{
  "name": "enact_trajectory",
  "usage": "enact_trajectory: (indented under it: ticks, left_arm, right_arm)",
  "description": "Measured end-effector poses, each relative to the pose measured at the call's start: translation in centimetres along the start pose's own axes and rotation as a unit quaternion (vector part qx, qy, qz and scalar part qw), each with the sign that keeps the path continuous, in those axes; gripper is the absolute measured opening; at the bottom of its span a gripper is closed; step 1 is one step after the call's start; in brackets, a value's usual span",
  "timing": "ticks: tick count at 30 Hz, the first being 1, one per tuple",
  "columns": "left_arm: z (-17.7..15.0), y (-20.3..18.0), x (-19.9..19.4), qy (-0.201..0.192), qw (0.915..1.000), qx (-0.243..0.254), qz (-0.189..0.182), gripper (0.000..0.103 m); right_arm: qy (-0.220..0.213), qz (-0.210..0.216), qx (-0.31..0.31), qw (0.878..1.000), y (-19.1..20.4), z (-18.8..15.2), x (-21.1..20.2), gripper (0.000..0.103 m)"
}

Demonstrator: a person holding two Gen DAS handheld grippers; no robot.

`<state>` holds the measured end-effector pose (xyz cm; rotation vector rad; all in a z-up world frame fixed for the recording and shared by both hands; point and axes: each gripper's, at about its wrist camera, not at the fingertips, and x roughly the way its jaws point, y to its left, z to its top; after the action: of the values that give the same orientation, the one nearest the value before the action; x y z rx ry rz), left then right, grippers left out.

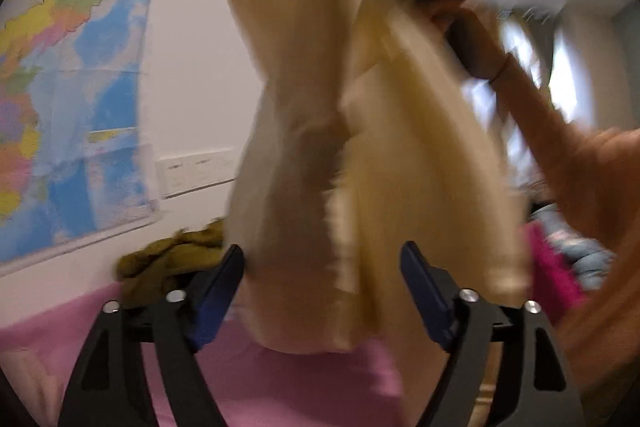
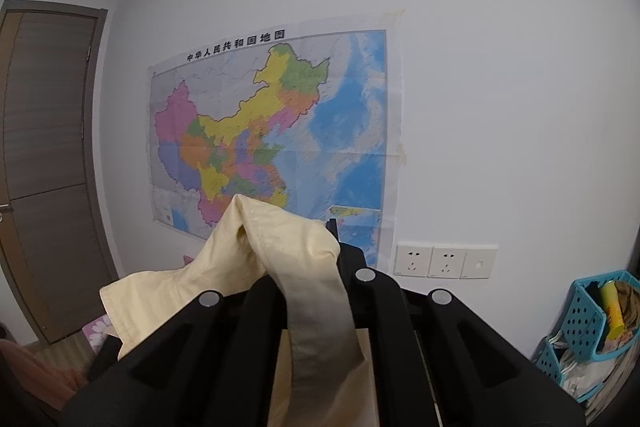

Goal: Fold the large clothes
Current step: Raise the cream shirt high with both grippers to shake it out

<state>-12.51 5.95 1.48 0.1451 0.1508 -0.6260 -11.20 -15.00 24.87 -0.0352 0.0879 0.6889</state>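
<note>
Your left gripper (image 1: 322, 291) stands wide open, holding nothing; the cream garment (image 1: 360, 147) hangs blurred just beyond its blue fingers (image 1: 218, 291), perhaps brushing them. Your right gripper (image 2: 304, 267) is clamped shut on a bunched edge of that garment (image 2: 280, 247), holding it up above the pink bed (image 1: 280, 387). No fold looks made yet; spreading and folding remain.

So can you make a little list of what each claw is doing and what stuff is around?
left claw: open, empty, blue fingers apart
right claw: shut on the cream garment
cream garment: hanging up in the air, blurry in the left view
bed cover: pink, under the garment
other clothes: olive pile by the wall
wall: map, sockets
corner: blue basket
</note>
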Motion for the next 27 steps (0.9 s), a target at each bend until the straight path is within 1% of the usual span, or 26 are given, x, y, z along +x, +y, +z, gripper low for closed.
enact_trajectory:
  ticks: [1, 2, 3, 4, 5, 6, 7, 8, 10, 11, 13, 14, 15, 17, 19, 21, 24, 26, 27]
  left_arm:
    - [-0.2, 0.3, 0.9, 0.013, 0.9998, -0.013, 0.007, 0.077]
    - [-0.5, 1.4, 2.3, 0.024, 0.9990, -0.035, 0.012, 0.073]
    - [-0.7, 2.1, 3.0, 0.027, 0.9982, -0.052, 0.016, 0.055]
    - [-0.9, 3.2, 3.8, 0.032, 0.9965, -0.076, 0.016, 0.019]
    - [-0.8, 3.9, 4.1, 0.038, 0.9949, -0.092, 0.017, 0.005]
    - [-0.6, 4.8, 3.7, 0.032, 0.9931, -0.111, 0.022, 0.004]
    - [-0.3, 5.2, 2.9, 0.022, 0.9919, -0.121, 0.032, 0.003]
    - [0.4, 6.5, 1.8, 0.007, 0.9897, -0.135, 0.047, 0.003]
    - [2.6, 8.5, -1.1, -0.022, 0.9855, -0.161, 0.050, 0.002]
    - [3.6, 8.6, -2.1, -0.030, 0.9860, -0.153, 0.058, 0.002]
    - [7.0, 8.3, -4.6, -0.056, 0.9874, -0.112, 0.097, 0.002]
    - [8.3, 8.3, -5.7, -0.068, 0.9869, -0.104, 0.102, 0.002]
    - [10.1, 8.4, -7.5, -0.084, 0.9857, -0.101, 0.105, 0.002]
    - [12.8, 8.0, -10.7, -0.112, 0.9831, -0.090, 0.114, 0.003]
    - [15.6, 7.1, -13.4, -0.132, 0.9786, -0.054, 0.148, 0.003]
    - [17.6, 5.5, -15.9, -0.133, 0.9742, -0.032, 0.180, 0.003]
    - [19.8, 3.8, -19.4, -0.123, 0.9688, -0.013, 0.214, 0.003]
    - [20.8, 3.1, -22.1, -0.111, 0.9655, -0.009, 0.235, 0.003]
    - [21.2, 2.8, -23.2, -0.104, 0.9637, -0.011, 0.245, 0.003]
  right_arm:
    - [0.000, 0.000, 0.002, 1.000, 0.2, -0.1, 0.0, 0.002]
    - [0.000, 0.002, 0.003, 1.000, 0.3, -0.3, -0.1, 0.002]
    - [0.000, 0.002, 0.001, 1.000, 0.4, -0.4, -0.4, 0.002]
    - [0.000, 0.001, 0.001, 1.000, 0.5, -0.4, -0.7, 0.002]
    - [0.002, 0.001, 0.002, 1.000, 0.5, -0.5, -1.0, 0.002]
    - [0.004, -0.004, 0.000, 1.000, 0.4, -0.6, -1.4, 0.002]
    - [0.003, -0.010, -0.001, 1.000, 0.4, -0.5, -1.7, 0.002]
    - [0.003, -0.010, 0.002, 1.000, 0.2, -0.5, -2.4, 0.002]
    - [-0.004, -0.011, 0.004, 1.000, -0.1, -0.3, -4.5, 0.002]
    - [-0.009, -0.008, 0.002, 1.000, -0.1, -0.2, -5.5, 0.002]
    - [-0.020, -0.012, -0.005, 1.000, 0.2, -0.1, -7.2, 0.002]
    - [-0.026, -0.015, -0.008, 1.000, 0.3, 0.0, -8.4, 0.002]
    - [-0.032, -0.014, -0.006, 0.999, 0.4, 0.0, -9.4, 0.002]
    - [-0.042, -0.010, -0.006, 0.999, 0.6, 0.1, -11.0, 0.002]
    - [-0.053, -0.004, -0.003, 0.999, 0.9, 0.0, -12.0, 0.002]
    - [-0.056, 0.009, 0.003, 0.998, 1.2, -0.1, -12.3, 0.002]
    - [-0.066, 0.047, 0.012, 0.997, 2.0, -0.3, -12.9, 0.002]
    - [-0.078, 0.075, 0.005, 0.994, 3.1, -0.3, -13.4, 0.002]
    - [-0.082, 0.081, -0.003, 0.993, 3.6, -0.3, -13.5, 0.002]
